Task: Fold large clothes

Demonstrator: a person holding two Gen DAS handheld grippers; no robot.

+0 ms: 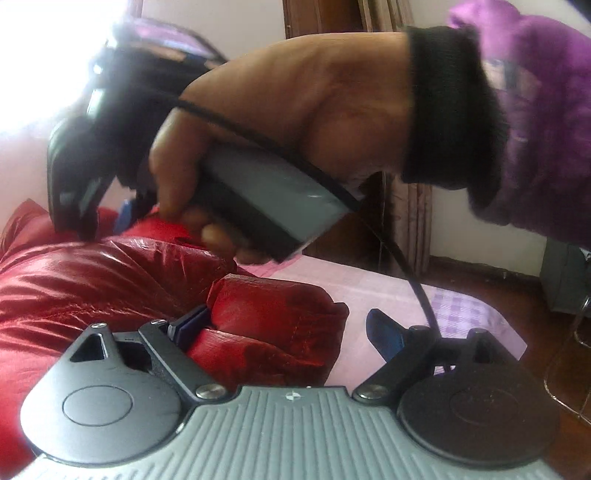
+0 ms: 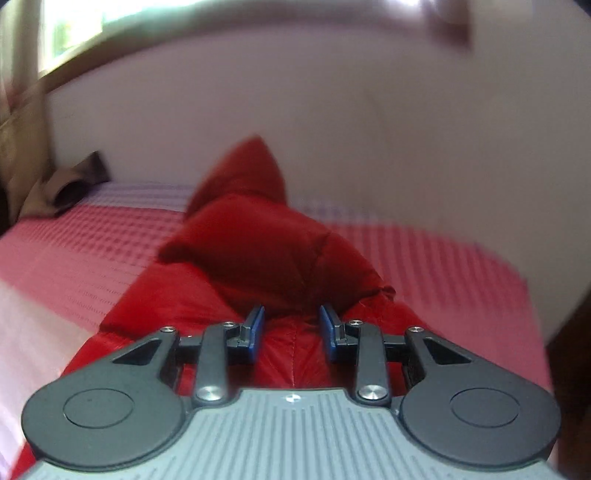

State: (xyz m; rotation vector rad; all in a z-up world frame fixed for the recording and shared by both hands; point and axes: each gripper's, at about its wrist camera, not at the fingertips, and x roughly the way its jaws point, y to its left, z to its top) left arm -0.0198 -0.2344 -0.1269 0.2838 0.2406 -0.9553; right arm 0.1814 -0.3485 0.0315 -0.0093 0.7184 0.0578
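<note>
A shiny red puffer jacket (image 1: 92, 280) lies on a bed with a pink and lilac checked cover (image 1: 388, 295). My left gripper (image 1: 288, 328) is open wide, with a puffy fold of the jacket (image 1: 266, 332) lying between its blue pads and touching the left pad. My right gripper (image 1: 110, 218) shows in the left wrist view, held by a hand (image 1: 295, 110), tips down on the jacket. In the right wrist view the right gripper (image 2: 291, 328) is partly open just above the jacket (image 2: 251, 251), gripping nothing.
A white wall (image 2: 369, 129) runs behind the bed (image 2: 443, 266). A brown cloth (image 2: 66, 188) lies at the bed's far left corner below a window (image 2: 74, 29). A wooden door frame (image 1: 406, 221) and dark floor (image 1: 535, 332) are past the bed's edge.
</note>
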